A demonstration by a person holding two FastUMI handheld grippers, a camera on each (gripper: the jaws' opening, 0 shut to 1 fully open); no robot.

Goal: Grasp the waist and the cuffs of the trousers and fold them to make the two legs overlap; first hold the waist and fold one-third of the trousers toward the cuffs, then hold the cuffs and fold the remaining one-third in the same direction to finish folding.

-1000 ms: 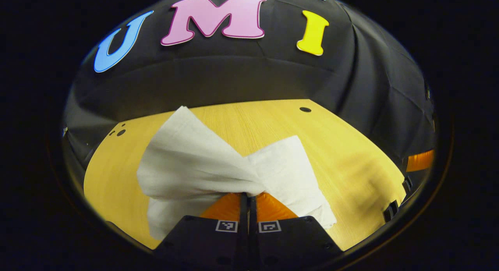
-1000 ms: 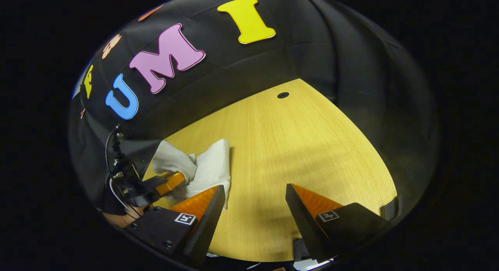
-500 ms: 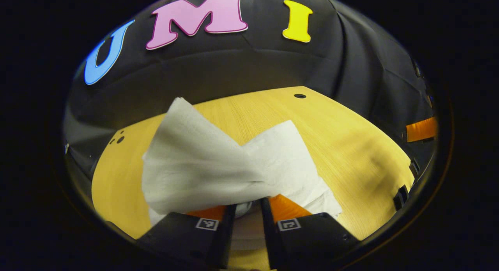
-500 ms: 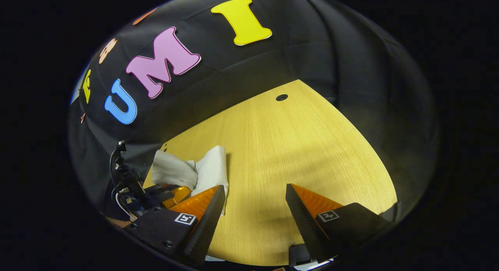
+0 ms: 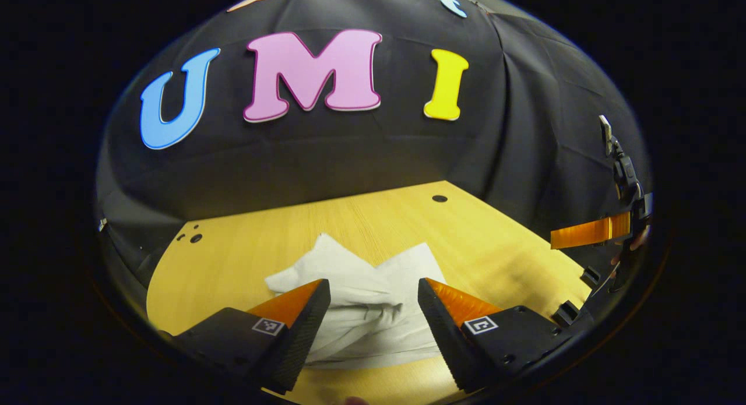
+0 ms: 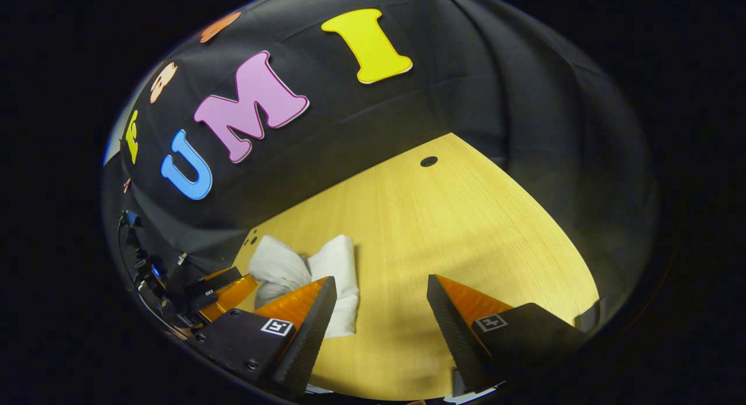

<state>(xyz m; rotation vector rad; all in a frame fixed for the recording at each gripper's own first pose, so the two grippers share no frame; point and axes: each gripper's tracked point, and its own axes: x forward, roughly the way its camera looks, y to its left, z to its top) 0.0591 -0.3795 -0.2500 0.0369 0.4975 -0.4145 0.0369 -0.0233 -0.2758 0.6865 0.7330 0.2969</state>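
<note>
Both tools are spread wide with nothing between their fingers. In the left gripper view, the left tool (image 5: 373,291) hangs just above the white trousers (image 5: 373,303), its two fingers apart on either side of the bundle and not pressing on the cloth. The trousers lie released on the yellow wooden counter (image 5: 495,247), bunched into a folded, creased heap with two peaks pointing toward the black cloth wall (image 5: 349,154) and a flatter layer spreading toward the camera. Whether the fingers brush the fabric cannot be told from this angle. A small dark hole (image 5: 439,199) sits in the counter near its far edge, and a few smaller holes (image 5: 192,238) mark the far left corner. At the right rim of this view the right tool (image 5: 588,233) shows farther off, held well apart from the trousers.

In the right gripper view, the right tool (image 6: 382,291) hovers over bare counter (image 6: 454,230), its fingers likewise parted and gripping nothing. The trousers (image 6: 315,271) lie to its left, partly hidden behind its left finger. The left tool (image 6: 224,288) appears at the left edge of that view, just beside the bundle.
</note>
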